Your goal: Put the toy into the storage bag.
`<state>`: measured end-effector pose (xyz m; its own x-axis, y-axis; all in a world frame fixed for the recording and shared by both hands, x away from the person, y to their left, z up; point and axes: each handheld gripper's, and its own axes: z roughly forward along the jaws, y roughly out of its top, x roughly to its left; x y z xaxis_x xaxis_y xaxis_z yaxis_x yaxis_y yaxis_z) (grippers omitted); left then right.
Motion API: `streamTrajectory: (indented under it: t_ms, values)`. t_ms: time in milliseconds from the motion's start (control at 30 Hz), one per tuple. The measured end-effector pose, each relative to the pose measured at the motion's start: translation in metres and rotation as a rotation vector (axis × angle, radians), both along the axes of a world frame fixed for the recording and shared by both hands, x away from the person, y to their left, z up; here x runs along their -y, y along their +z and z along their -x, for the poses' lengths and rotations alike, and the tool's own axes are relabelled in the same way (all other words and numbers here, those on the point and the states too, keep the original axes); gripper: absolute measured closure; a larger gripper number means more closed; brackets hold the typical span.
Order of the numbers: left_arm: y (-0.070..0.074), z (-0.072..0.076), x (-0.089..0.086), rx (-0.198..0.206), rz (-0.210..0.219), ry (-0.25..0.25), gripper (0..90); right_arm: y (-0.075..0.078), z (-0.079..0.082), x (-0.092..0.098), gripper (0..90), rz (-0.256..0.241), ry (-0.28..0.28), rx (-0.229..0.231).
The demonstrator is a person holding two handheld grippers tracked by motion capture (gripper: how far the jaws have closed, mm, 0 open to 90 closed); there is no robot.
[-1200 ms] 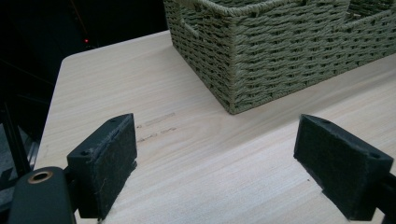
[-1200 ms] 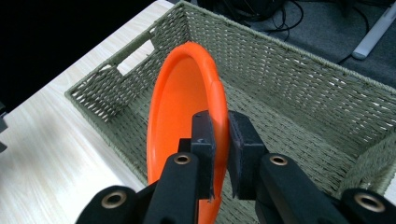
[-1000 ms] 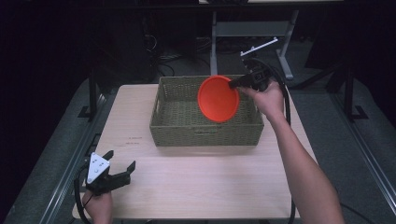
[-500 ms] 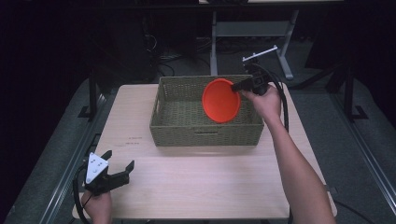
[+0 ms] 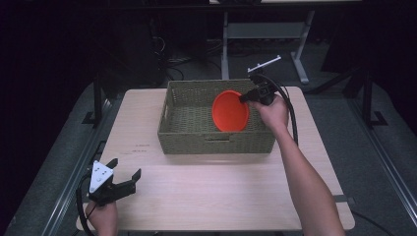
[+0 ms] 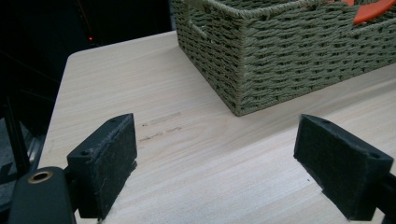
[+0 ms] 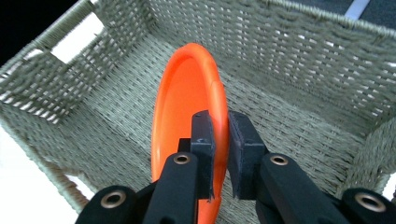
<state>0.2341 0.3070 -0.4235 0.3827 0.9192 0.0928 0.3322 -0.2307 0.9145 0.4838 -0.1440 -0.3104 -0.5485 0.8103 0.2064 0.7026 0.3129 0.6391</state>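
**Operator:** Status of both tools, left to right?

**Technician:** The left gripper (image 5: pixel 121 180) rests at the near left corner of the table (image 5: pixel 211 196), well apart from the work. In the left gripper view its jaws stand wide apart with nothing between them. The right gripper (image 5: pixel 244 97) is over the right half of the wicker basket (image 5: pixel 216 142), jaws clamped on the rim of the orange plate (image 5: pixel 230 111). The plate stands on edge, partly below the basket rim, its hollow face toward the basket's left end.

**Operator:** How should the placement be carried out?

**Technician:** In my judgement the step in hand is setting the plate into the basket.
1. Lower until the bottom edge meets the woven floor.
2. Tip the plate toward flat before releasing; let go on edge, it would likely roll or fall against a wall.
3. Open the jaws fully, then withdraw straight up, clear of the right wall.

Whether the lower edge already touches the floor cannot be told from these views.

**Operator:** Materials to note?

**Technician:**
- Table: pale wood-grain top, smooth, with faint print near the left gripper.
- Basket: rectangular, olive-green woven cord, with handle cut-outs in its walls. The rough weave should check sliding.
- Plate: round, shallow, raised lip, smooth and apparently plastic. The grip is narrow and on the rim alone, so expect it to pivot if bumped.
- Jaw pads (image 7: pixel 244 140): black, flat, matte-faced.
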Motion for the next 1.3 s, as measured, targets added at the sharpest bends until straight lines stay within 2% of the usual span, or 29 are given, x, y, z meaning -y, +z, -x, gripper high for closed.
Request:
streamTrajectory:
  t_ms: [233, 667, 867, 967, 1233, 1300]
  values:
    - [0.000, 0.000, 0.000, -0.001, 0.002, 0.004, 12.7, -0.014, -0.005, 0.000, 81.2, -0.001, -0.012, -0.032]
    - [0.000, 0.000, 0.001, -0.003, -0.009, 0.000, 12.7, -0.028, -0.005, -0.006, 81.1, 0.009, -0.006, -0.053]
    - [0.000, 0.000, 0.001, -0.001, 0.003, -0.003, 12.7, -0.035, -0.007, -0.009, 80.8, 0.017, 0.001, -0.074]
    - [0.000, 0.000, 0.001, -0.002, 0.004, -0.002, 12.7, -0.038, -0.008, -0.013, 80.7, 0.038, 0.005, -0.075]
    - [0.000, 0.000, 0.003, -0.003, 0.004, -0.008, 12.7, -0.038, -0.008, -0.008, 79.5, 0.024, 0.009, -0.101]
    - [0.000, -0.001, 0.002, -0.003, 0.004, -0.007, 12.7, -0.038, -0.008, -0.008, 76.6, 0.017, 0.008, -0.109]
